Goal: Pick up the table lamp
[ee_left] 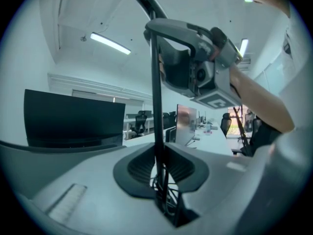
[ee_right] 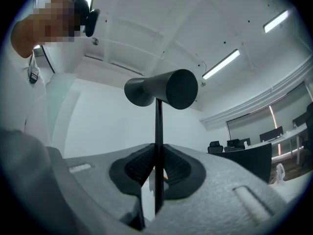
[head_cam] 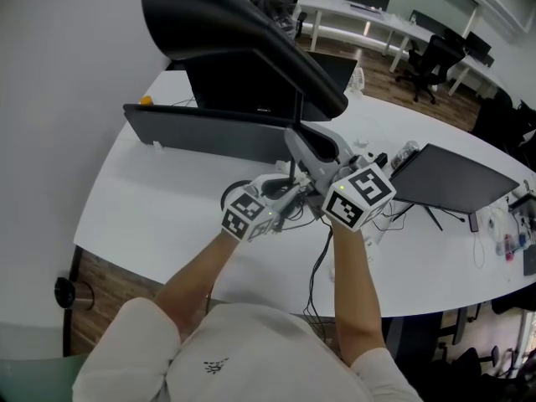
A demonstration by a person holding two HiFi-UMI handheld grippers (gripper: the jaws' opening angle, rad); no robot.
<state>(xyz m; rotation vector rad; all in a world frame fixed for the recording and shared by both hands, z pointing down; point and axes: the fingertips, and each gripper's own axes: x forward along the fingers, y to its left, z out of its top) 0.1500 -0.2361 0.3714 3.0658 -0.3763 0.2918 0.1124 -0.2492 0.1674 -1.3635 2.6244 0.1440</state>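
The person is holding a black table lamp [head_cam: 234,32], a thin straight rod topped by a tapering tube-shaped shade, with both tools above the white curved tabletop [head_cam: 159,208]. In the head view the lamp's shade [head_cam: 251,48] is looming large at the top, tilting down towards the right.

The left tool [head_cam: 291,201] is clamping the lamp's thin stem [ee_left: 155,111]. In the left gripper view, its ribbed black pads [ee_left: 142,166] are pressing narrowly on the stem from both sides, and a tangle of thin black wires is showing just below them. The right tool [ee_left: 159,58] is gripping the same stem higher up.

In the right gripper view, the right tool [ee_right: 157,168] is likewise squeezing the stem [ee_right: 159,126] between narrowly set pads, and the shade [ee_right: 164,89] is sitting across the top of the stem, directly above the jaws.

The lamp's foot is not showing clearly in any view. A black flat monitor [head_cam: 251,82] is standing on the tabletop behind the lamp, and a second dark screen [head_cam: 456,178] is standing to the right.
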